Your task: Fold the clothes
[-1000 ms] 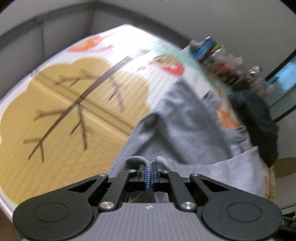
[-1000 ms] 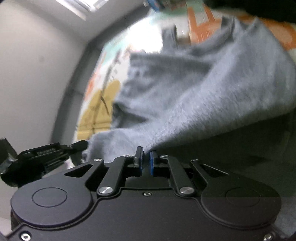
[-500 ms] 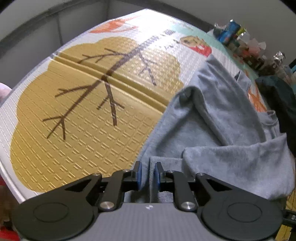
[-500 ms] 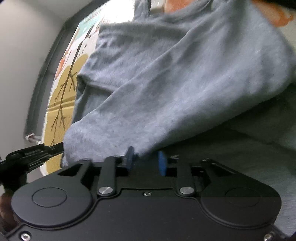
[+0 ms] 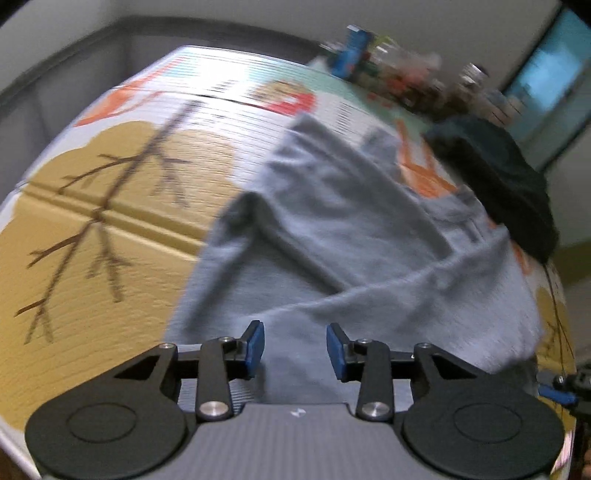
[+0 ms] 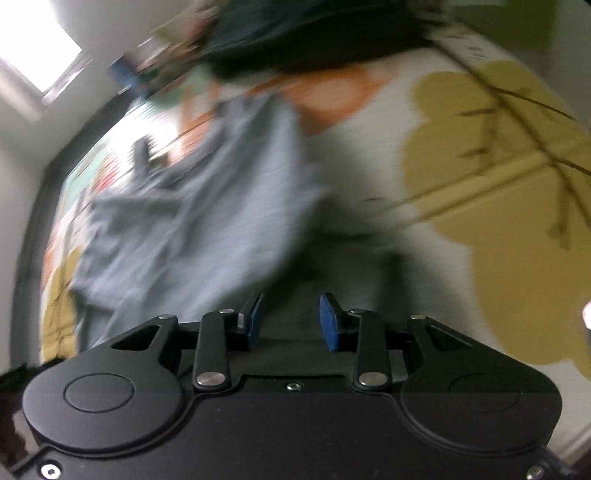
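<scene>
A grey sweatshirt [image 5: 332, 236] lies rumpled and partly folded over itself on a patterned play mat [image 5: 92, 229]. My left gripper [image 5: 295, 349] hovers over its near edge, and its jaws are opening with nothing pressed between the blue pads; grey cloth shows below the gap. In the blurred right wrist view the same grey sweatshirt [image 6: 207, 214] lies to the left. My right gripper [image 6: 290, 321] stands open over the mat beside the cloth's near right edge, with nothing held.
A dark garment [image 5: 506, 184] lies heaped at the mat's far right, also seen as a dark garment [image 6: 310, 33] at the top of the right wrist view. Small colourful items [image 5: 391, 70] crowd the mat's far edge. The other gripper's tip [image 5: 561, 387] shows at the right.
Both grippers let go of the grey sweatshirt and their jaws spread apart. The right gripper swung right off the cloth, so bare mat now shows ahead of it. The left one shifted along the hem.
</scene>
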`<state>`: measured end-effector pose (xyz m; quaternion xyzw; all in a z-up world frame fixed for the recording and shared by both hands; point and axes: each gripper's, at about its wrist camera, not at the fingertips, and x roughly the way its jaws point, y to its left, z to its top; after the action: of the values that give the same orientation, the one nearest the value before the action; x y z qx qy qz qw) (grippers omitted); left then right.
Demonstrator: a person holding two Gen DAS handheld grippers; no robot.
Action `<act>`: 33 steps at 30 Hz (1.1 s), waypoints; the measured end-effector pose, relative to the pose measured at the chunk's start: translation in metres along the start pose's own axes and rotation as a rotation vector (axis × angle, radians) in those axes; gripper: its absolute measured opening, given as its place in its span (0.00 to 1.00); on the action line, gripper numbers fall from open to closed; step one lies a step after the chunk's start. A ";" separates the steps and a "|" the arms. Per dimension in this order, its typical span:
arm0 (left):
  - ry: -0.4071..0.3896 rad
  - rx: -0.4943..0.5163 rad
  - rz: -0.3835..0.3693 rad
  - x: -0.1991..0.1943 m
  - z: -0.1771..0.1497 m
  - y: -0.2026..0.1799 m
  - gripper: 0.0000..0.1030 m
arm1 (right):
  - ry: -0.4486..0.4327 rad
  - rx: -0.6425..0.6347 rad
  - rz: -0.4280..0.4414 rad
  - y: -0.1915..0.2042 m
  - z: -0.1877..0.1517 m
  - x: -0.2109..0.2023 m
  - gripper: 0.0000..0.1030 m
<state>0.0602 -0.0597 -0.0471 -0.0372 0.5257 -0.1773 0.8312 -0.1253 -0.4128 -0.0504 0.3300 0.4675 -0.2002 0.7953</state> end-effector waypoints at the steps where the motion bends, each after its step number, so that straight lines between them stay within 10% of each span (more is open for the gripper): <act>1: 0.008 0.022 -0.009 0.004 -0.001 -0.008 0.42 | -0.010 0.028 -0.021 -0.011 0.002 -0.001 0.32; 17: 0.144 0.267 -0.131 0.045 -0.032 -0.091 0.53 | 0.031 0.223 0.024 -0.060 -0.001 0.035 0.33; 25: 0.169 0.348 -0.113 0.057 -0.043 -0.111 0.59 | 0.021 0.201 0.039 -0.053 -0.002 0.039 0.09; 33: 0.173 0.337 -0.088 0.064 -0.037 -0.110 0.60 | 0.039 0.179 0.107 -0.050 -0.011 0.017 0.06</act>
<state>0.0235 -0.1792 -0.0912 0.0950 0.5559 -0.3015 0.7688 -0.1547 -0.4405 -0.0860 0.4280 0.4449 -0.1921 0.7629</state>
